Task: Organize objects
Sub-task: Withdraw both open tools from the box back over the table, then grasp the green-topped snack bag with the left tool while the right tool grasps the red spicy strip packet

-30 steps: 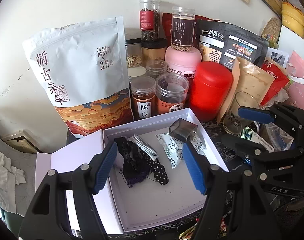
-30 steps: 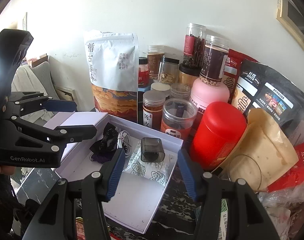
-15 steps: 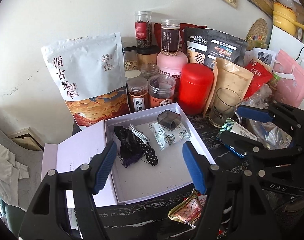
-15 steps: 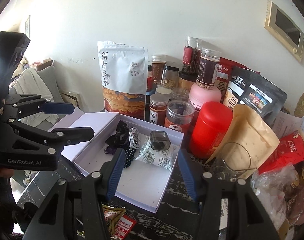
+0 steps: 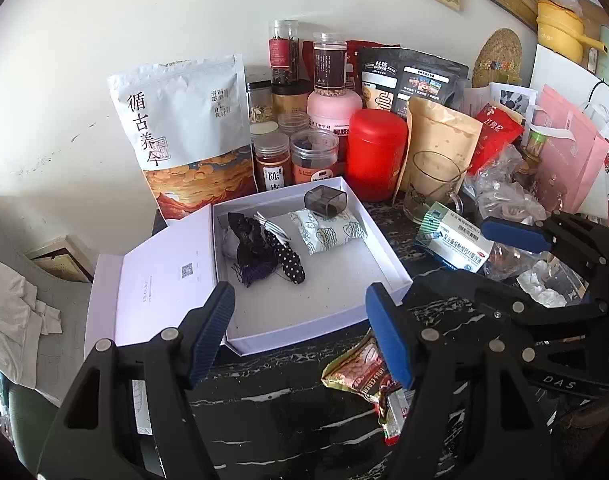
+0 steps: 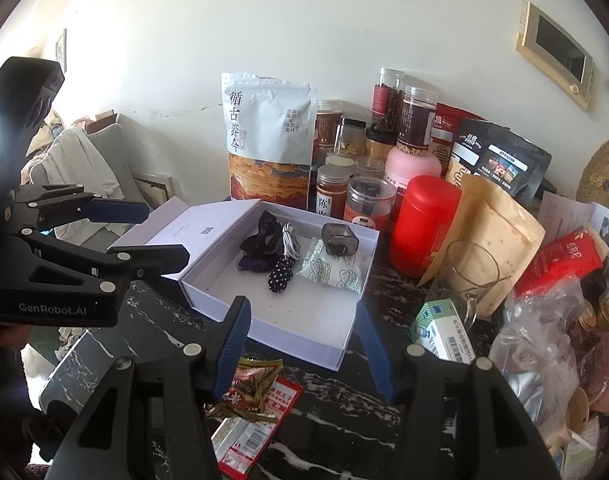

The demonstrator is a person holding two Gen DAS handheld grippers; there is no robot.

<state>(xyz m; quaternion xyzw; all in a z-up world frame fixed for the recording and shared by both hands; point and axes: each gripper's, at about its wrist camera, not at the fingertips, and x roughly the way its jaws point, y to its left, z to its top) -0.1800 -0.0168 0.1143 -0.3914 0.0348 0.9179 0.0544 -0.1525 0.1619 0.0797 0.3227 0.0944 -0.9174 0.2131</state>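
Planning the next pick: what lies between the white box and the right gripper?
In the right wrist view, a crinkled gold snack packet lies on the dark marble between the white box and the right gripper.

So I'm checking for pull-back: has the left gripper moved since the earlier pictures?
Yes. The left gripper has backed away, toward the viewer: its open fingers, earlier over the white cardboard box's contents, now sit at its near edge.

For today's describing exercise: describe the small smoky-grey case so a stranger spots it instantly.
Find the open white box on the dark marble table. In its far corner, nearest the red canister, the grey case rests on a patterned packet; it alone is see-through and hard.
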